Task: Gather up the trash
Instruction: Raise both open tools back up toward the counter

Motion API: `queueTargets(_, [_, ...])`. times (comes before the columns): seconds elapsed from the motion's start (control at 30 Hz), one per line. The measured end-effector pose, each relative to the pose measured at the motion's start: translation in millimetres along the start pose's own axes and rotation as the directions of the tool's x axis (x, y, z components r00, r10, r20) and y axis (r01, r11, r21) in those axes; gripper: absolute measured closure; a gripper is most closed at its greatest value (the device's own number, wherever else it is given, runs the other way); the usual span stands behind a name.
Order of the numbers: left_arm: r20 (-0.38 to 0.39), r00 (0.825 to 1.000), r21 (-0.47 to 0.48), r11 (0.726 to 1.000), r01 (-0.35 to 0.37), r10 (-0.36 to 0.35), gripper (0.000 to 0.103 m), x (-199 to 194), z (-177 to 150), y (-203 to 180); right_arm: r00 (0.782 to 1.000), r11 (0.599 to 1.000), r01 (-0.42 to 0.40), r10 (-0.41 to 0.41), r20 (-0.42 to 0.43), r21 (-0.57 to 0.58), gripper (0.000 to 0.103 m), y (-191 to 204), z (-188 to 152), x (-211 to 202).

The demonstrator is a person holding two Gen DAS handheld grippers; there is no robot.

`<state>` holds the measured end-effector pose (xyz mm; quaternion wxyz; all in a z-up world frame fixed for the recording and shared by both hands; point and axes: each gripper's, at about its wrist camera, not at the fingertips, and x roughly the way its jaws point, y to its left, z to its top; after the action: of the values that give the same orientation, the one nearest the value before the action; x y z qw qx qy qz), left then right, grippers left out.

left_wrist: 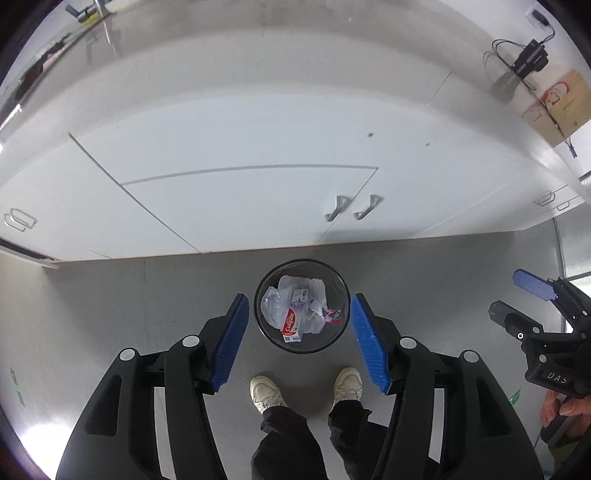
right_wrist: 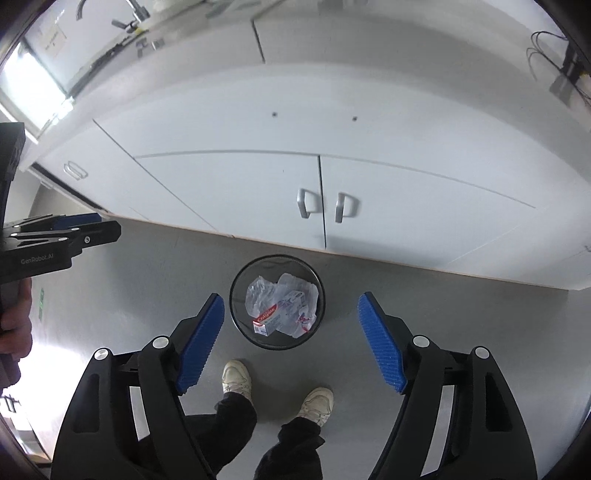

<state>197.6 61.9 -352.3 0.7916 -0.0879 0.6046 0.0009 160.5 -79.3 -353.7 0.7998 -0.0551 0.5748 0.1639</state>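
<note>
So, quick count. One round black mesh trash bin [left_wrist: 302,305] sits on the grey floor [left_wrist: 147,295], just in front of the white cabinets [left_wrist: 258,199] and right ahead of the person's two pale sneakers [left_wrist: 266,392]. Inside the bin: one red-and-white toothpaste box [left_wrist: 291,325], at least two crumpled clear plastic bags [left_wrist: 275,306], and a small wrapper with red and blue print [left_wrist: 332,315]; hard to tell exactly how many bits are in that pile.

Two claws, both pointing steeply down at the bin from well above it. The left claw [left_wrist: 299,341] has its two blue pads spread apart with nothing between them, just the bin seen far below through the gap. The right claw [right_wrist: 291,341] is the same deal, pads even wider, nothing held.

Two cabinet door handles [right_wrist: 327,206] show side by side in both views.

What differs: the left wrist view catches a brown cardboard box [left_wrist: 561,107] and a black camera-like gadget with cables [left_wrist: 530,59] up on the bench [left_wrist: 258,44] at the right, and the right claw from the side. The right wrist view instead shows a faucet [right_wrist: 136,11] and a bright window [right_wrist: 33,85] at the upper left, with the left claw's body and the hand [right_wrist: 14,325] holding it.
</note>
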Motion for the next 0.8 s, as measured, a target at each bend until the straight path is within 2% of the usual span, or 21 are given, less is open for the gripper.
queueTargets(0.07, [0.044,0.999,0.031,0.999,-0.005,0.004,0.039,-33,6,-7,1.0,1.0,0.0,0.0,0.025,-0.001,0.024,7,8,-32])
queueTargets(0.2, [0.117,0.993,0.067,0.998,-0.014,0.006,0.039,-95,14,-12,0.994,1.0,0.005,-0.007,0.107,0.016,0.022,21,21,-95])
queueTargets(0.33, [0.165,0.986,0.082,0.996,0.016,-0.03,0.039,-151,21,-13,0.979,0.999,0.03,-0.033,0.201,0.019,0.019,32,37,-148])
queueTargets(0.43, [0.223,0.974,0.107,0.994,0.002,-0.026,0.036,-193,26,-16,0.965,0.999,0.052,-0.048,0.258,-0.011,0.018,45,50,-180])
queueTargets(0.67, [0.32,0.947,0.109,0.994,0.002,-0.037,0.032,-259,32,-6,0.93,0.998,0.064,-0.055,0.364,-0.013,0.017,67,66,-237])
queueTargets(0.8, [0.356,0.932,0.091,0.995,0.034,-0.064,0.032,-282,36,6,0.903,0.997,0.074,-0.057,0.426,-0.022,0.015,78,74,-263])
